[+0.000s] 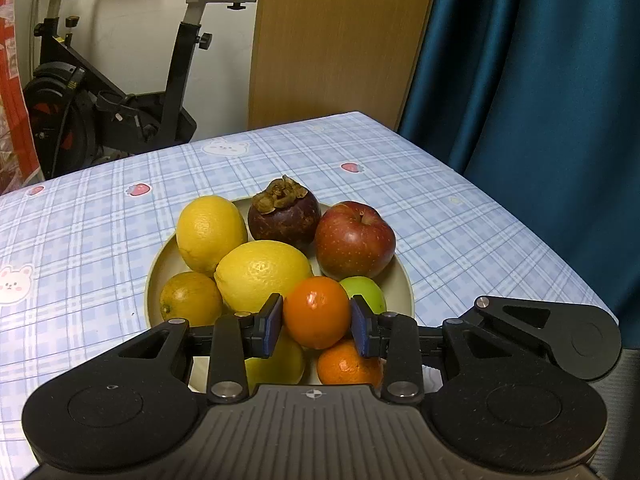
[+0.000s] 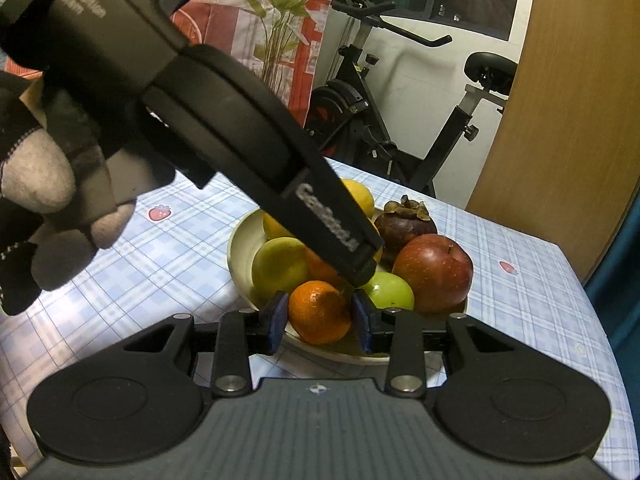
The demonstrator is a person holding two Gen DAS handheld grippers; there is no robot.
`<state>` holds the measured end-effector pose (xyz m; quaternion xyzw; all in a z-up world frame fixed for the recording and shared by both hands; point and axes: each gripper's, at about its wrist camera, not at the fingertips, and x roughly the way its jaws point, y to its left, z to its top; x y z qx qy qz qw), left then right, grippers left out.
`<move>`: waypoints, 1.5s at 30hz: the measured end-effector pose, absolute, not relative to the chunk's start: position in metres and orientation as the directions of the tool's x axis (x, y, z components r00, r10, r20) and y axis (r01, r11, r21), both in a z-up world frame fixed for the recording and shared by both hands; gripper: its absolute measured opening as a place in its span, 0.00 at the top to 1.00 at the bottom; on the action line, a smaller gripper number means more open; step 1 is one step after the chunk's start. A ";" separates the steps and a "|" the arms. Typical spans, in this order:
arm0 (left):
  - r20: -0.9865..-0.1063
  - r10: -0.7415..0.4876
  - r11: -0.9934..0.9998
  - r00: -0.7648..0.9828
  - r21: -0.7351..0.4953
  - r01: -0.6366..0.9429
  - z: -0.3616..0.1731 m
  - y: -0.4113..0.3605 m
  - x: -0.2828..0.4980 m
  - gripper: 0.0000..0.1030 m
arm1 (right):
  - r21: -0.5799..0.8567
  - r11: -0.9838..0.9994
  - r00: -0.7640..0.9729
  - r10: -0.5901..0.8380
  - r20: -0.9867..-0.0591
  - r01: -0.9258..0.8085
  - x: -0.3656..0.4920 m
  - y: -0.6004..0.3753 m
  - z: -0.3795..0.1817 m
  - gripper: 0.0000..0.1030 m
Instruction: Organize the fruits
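Note:
A cream bowl [image 1: 402, 280] on the checked tablecloth holds two lemons [image 1: 262, 270], a mangosteen [image 1: 285, 216], a red apple [image 1: 354, 240], a green apple [image 1: 366, 290] and several oranges. My left gripper [image 1: 318, 322] is shut on an orange [image 1: 316, 312] above the pile. In the right wrist view my right gripper [image 2: 320, 318] is shut on another orange [image 2: 318, 312] at the bowl's [image 2: 240, 248] near edge. The left gripper's body [image 2: 224, 120] crosses that view and hides part of the fruit.
The table edge [image 1: 520, 216] falls off to the right by a blue curtain [image 1: 540, 80]. An exercise bike [image 1: 120, 92] and a wooden panel [image 1: 332, 40] stand behind the table. A gloved hand [image 2: 36, 184] holds the left gripper.

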<state>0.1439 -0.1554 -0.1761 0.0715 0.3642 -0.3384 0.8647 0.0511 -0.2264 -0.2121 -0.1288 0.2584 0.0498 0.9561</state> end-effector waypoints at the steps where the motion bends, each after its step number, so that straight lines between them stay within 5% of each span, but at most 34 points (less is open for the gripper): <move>1: -0.678 -0.533 0.761 0.506 -0.123 0.637 -0.176 -0.156 0.144 0.63 | -0.221 0.962 0.861 0.028 -0.507 -0.161 0.051 -0.226 -0.212 0.64; 24: -0.632 -0.556 0.784 0.539 -0.185 0.592 -0.145 -0.116 0.127 0.61 | -0.132 0.984 0.859 0.034 -0.510 -0.118 0.016 -0.238 -0.188 0.62; 45: -0.671 -0.640 0.715 0.374 -0.342 0.610 -0.188 -0.121 0.096 0.61 | -0.012 0.993 0.789 0.088 -0.608 -0.119 -0.008 -0.238 -0.208 0.53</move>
